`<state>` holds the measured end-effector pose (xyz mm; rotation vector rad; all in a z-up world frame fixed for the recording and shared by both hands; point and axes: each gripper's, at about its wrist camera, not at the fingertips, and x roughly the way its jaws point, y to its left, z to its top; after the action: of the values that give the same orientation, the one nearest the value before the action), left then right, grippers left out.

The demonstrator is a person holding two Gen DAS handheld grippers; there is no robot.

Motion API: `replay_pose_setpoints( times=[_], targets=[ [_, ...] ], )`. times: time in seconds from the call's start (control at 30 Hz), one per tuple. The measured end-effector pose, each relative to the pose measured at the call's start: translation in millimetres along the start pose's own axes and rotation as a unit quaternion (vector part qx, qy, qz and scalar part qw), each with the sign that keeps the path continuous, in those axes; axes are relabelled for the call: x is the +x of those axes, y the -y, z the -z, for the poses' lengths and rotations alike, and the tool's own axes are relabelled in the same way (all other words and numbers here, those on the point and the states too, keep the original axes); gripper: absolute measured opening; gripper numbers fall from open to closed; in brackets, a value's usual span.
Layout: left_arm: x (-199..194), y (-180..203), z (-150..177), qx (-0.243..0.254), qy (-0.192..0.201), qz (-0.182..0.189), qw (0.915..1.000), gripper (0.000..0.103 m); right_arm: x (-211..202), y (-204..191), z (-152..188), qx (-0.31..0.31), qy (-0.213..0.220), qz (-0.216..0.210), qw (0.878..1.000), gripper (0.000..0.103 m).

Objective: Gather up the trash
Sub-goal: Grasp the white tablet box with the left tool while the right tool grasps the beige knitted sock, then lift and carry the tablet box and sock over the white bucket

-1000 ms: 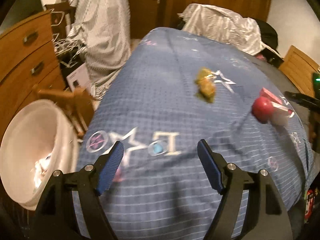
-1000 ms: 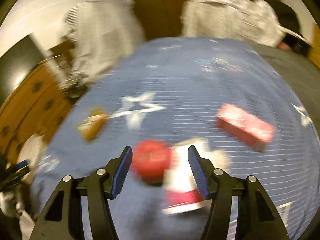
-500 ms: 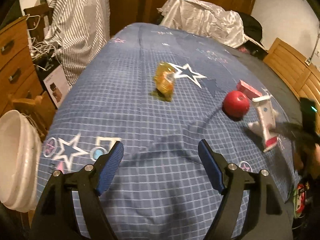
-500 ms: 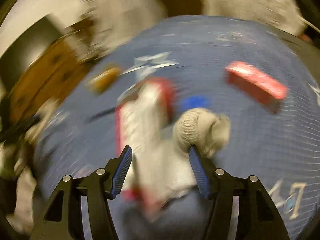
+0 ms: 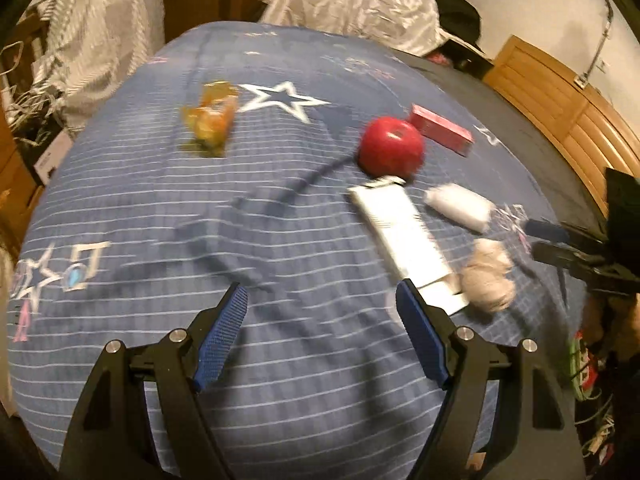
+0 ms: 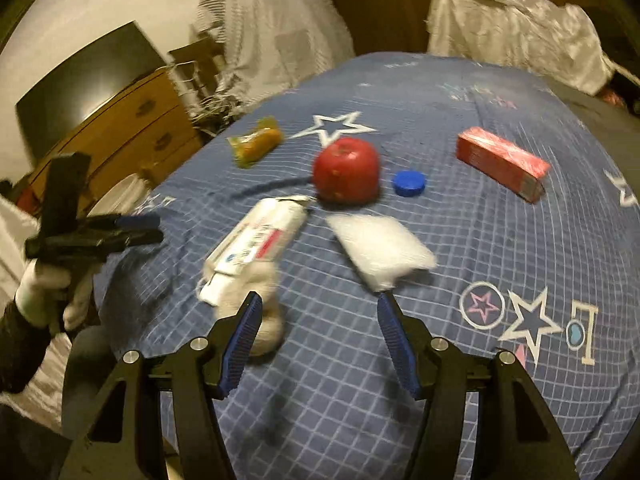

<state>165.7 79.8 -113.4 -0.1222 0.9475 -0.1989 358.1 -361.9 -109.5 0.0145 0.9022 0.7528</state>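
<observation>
Bed scene, both wrist cameras angled down onto a blue checked bedspread point(image 5: 160, 208) printed with white stars.

Far left, in the right wrist view: white-gloved hand point(image 6: 44, 292) gripping the handle of the left gripper point(image 6: 156, 228), seen side-on, above the bedspread's left edge. Behind it, a wooden dresser point(image 6: 132, 128) and striped fabric point(image 6: 272, 32) draped over furniture.

Next, near the bedspread's far left part: a crumpled orange-yellow wrapper point(image 6: 256, 142), lying alone, well apart from the rest.

Toward the middle: a white toothpaste-style carton point(image 6: 256, 240) with red and blue print, lying on a slant, one end close to a red apple point(image 6: 346, 170). Just beside the carton's near end, a beige crumpled wad point(image 6: 266, 308), partly behind the right gripper's left finger. Right of the apple, a small blue bottle cap point(image 6: 409, 183). In front of the cap, a soft white packet point(image 6: 380, 250), blurred. Further right, well apart, a red rectangular box point(image 6: 502, 164).

Right gripper point(image 6: 318, 336): released, blue pads apart, nothing between them, only bedspread; the wad just outside the left pad.

In the left wrist view, left gripper point(image 5: 320, 320): released, jaws wide, bare bedspread between them; right fingertip overlapping the carton's near end in the picture, contact unclear. At that view's right edge, the right gripper's dark fingers point(image 5: 568, 256) reaching in near the wad.
</observation>
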Motion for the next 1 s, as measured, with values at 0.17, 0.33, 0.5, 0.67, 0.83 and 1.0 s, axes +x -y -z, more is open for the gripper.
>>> replay_pose_setpoints(
  times=[0.17,0.33,0.5,0.67,0.83,1.0],
  targets=[
    [17.0,26.9,-9.4,0.008,-0.003,0.009,0.9999,0.074,25.8,-23.5,8.6,-0.002,-0.014,-0.055,0.998,0.061],
    [33.5,23.2,-15.5,-0.015,-0.012,0.004,0.9998,0.074,58.3,-43.4,8.9,0.009,-0.014,-0.062,0.998,0.068],
    [43.3,34.1,-21.6,-0.018,-0.018,0.011,0.9996,0.074,63.1,-38.8,13.3,0.035,0.004,-0.029,0.999,0.042],
    [56.4,54.7,-29.3,-0.008,-0.018,0.019,0.9996,0.083,29.8,-21.4,25.5,0.045,0.049,0.049,0.997,0.042],
    [90.8,63.5,-33.0,-0.016,-0.041,-0.011,0.999,0.083,31.7,-15.4,38.2,0.04,0.04,0.101,0.993,0.042],
    [96.9,68.5,-34.2,-0.003,-0.025,-0.057,0.9981,0.058,40.2,-20.3,39.6,0.026,0.046,0.123,0.991,0.042]
  ],
)
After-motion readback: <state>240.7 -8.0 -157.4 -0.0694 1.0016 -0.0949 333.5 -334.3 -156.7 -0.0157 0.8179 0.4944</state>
